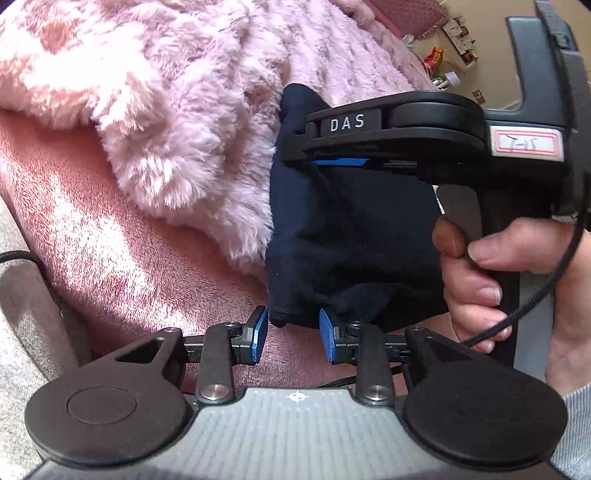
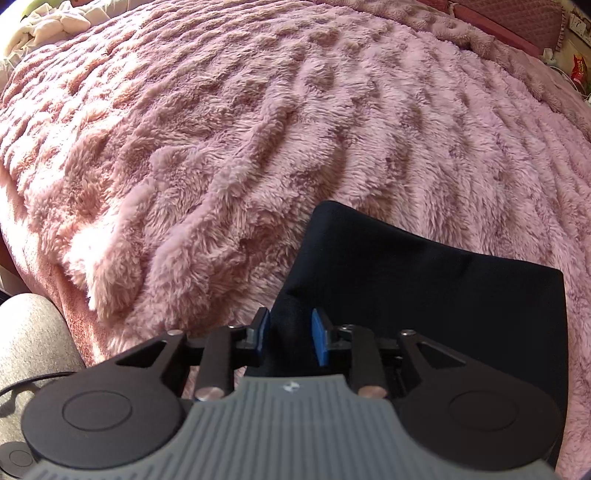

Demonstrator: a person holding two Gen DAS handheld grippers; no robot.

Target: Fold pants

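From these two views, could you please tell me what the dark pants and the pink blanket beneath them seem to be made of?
The pants look like soft navy knit, probably cotton jersey or fleece: matte, no sheen, draping in loose folds. The blanket looks like long-pile plush, likely synthetic faux fur: shaggy tufts in ridged rows with a slight gloss in sunlight. Exact fibres cannot be confirmed.

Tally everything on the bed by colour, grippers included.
Dark navy: 1, the pants
Pink: 1, the fluffy blanket
Black with blue pads: 2, the left hand-held gripper and the right hand-held gripper
Cream: 1, the crumpled cloth at the far corner
Total: 5
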